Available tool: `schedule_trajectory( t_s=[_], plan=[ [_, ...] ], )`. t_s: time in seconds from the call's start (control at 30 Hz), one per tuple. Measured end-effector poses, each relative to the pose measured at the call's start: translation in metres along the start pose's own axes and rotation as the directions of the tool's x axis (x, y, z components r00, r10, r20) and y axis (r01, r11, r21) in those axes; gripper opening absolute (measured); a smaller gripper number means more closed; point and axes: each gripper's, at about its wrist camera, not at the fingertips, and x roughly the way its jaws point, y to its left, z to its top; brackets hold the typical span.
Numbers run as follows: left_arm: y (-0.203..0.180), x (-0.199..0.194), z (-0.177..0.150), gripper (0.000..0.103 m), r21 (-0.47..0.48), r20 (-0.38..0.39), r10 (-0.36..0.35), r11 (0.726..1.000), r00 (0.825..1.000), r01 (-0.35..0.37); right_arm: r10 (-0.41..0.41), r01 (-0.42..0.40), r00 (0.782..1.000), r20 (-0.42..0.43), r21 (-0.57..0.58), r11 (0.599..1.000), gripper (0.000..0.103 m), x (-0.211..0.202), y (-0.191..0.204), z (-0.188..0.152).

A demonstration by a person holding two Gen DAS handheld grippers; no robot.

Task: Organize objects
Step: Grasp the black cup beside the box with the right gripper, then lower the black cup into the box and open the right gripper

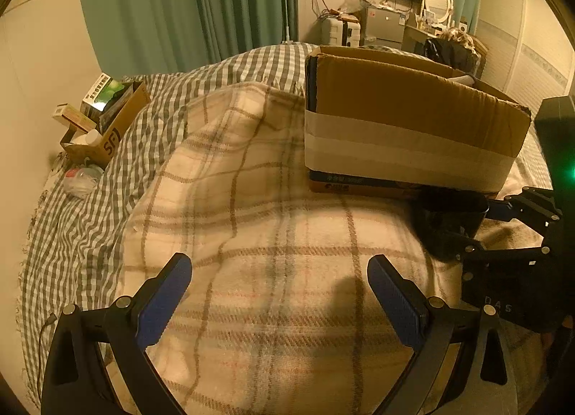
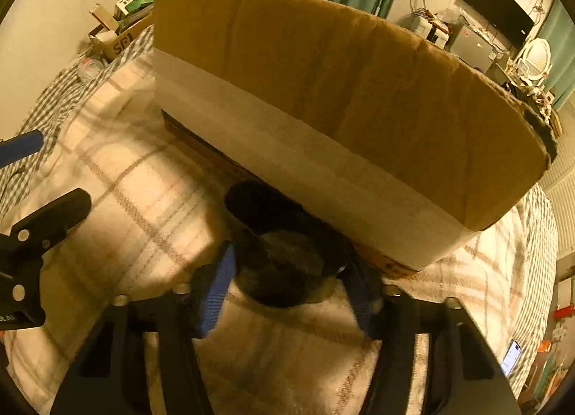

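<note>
A matt brown corrugated cardboard box (image 1: 413, 102) carries a smooth pale tape band. It rests on a soft, fuzzy cream plaid blanket (image 1: 269, 271).

The big cardboard box (image 1: 413, 120) sits mid-bed on the plaid blanket (image 1: 269, 271) and blocks anything going straight ahead. A dark cup (image 2: 287, 264) is wedged right against its near wall. Left of the box the blanket's open, up to the smaller box (image 1: 107, 127) at the bed's far-left corner.

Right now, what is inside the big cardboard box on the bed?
Mostly hidden: the cardboard box shows only its near wall in both views. In the left wrist view a pale edge shows above the rim; I cannot tell what it is.
</note>
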Motion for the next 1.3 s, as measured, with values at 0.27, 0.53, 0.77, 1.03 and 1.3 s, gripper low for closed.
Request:
schedule_trajectory(
  t_s=[0.27,0.53,0.77,1.03,1.3],
  plan=[
    [0.0,-0.009,-0.007,0.101,0.011,0.004,0.022,1.0,1.0,-0.022,0.013,-0.008,0.996,0.083,-0.054,0.999,0.049,-0.036,0.013,-0.017],
    [-0.003,-0.028,-0.007,0.101,0.007,0.028,0.008,1.0,1.0,-0.008,0.045,-0.042,0.988,0.145,-0.022,0.999,0.029,-0.073,0.006,-0.028],
    [-0.008,-0.049,0.005,0.101,0.021,0.077,0.002,1.0,0.997,-0.004,0.033,-0.03,0.971,0.235,-0.019,0.999,0.028,-0.114,0.006,-0.026],
    [-0.019,-0.085,0.074,0.101,0.041,0.198,-0.062,0.998,0.978,0.055,-0.046,0.065,0.918,0.393,-0.035,0.997,0.028,-0.186,-0.015,0.024],
    [-0.033,-0.073,0.156,0.101,0.085,0.253,-0.097,0.993,0.962,0.078,-0.109,0.108,0.894,0.434,0.029,0.994,0.028,-0.188,-0.061,0.087]
  ],
)
